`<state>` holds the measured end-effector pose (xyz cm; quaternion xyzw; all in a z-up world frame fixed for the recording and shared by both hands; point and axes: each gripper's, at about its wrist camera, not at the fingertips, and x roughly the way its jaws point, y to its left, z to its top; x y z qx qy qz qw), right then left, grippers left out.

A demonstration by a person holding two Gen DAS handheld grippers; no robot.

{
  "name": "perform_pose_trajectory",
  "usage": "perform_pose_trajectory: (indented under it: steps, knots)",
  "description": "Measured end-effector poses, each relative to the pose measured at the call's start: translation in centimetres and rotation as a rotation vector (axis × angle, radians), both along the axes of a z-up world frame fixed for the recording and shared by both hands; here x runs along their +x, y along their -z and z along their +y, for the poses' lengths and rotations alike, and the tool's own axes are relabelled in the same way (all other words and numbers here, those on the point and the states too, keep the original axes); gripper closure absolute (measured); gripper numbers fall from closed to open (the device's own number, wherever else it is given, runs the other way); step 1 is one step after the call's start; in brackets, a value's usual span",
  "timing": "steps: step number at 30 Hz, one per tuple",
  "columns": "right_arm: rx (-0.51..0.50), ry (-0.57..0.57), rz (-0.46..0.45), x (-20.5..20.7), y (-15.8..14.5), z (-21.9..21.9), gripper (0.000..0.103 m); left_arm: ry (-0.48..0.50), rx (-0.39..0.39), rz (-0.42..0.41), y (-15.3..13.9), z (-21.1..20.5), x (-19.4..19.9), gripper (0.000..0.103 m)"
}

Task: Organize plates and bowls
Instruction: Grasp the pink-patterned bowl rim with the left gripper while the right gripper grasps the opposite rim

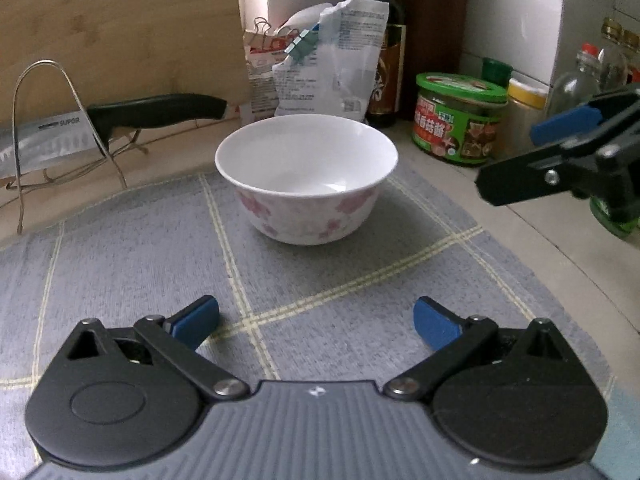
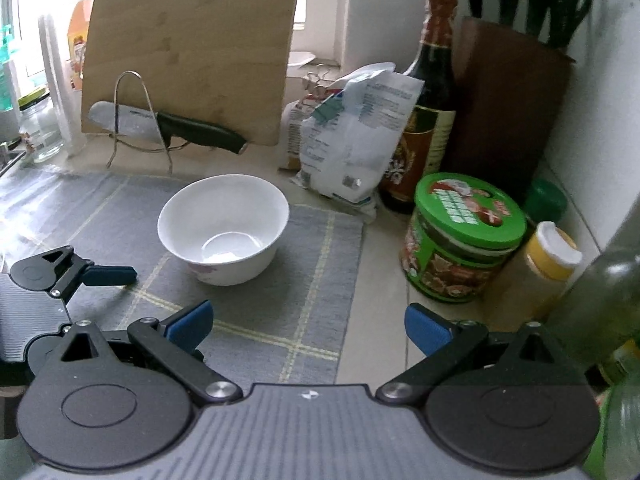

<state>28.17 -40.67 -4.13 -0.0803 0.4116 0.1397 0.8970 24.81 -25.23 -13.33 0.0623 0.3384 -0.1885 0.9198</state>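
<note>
A white bowl with pink flowers on its outside stands upright and empty on a grey checked mat. In the right wrist view the same bowl sits near the mat's far right corner. My left gripper is open, low over the mat, a short way in front of the bowl. My right gripper is open too, to the right of the bowl over the mat's edge, holding nothing. Each gripper shows in the other's view: the right one at the right edge, the left one at the left.
A knife rests in a wire rack before a leaning wooden board. Behind the bowl stand clipped bags, a dark sauce bottle and a knife block. A green-lidded tin, a yellow-capped jar and bottles crowd the right.
</note>
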Motion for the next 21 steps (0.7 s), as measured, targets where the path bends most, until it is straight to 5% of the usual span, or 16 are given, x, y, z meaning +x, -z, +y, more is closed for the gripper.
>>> perform_pose_trajectory:
  steps: [9, 13, 21]
  knots:
    - [-0.006, -0.101, 0.024, 2.0, 0.9, 1.5, 0.0, -0.012, 0.01, -0.023, 0.0, -0.1, -0.1, 0.0]
    - [-0.004, -0.141, 0.035, 3.2, 1.2, 2.0, 0.0, -0.029, 0.069, -0.115, -0.4, -0.9, -0.1, 0.001]
    - [0.022, -0.229, 0.03, 5.8, 1.1, 2.7, 0.0, -0.051, 0.044, -0.159, -0.7, -1.8, 1.9, 0.001]
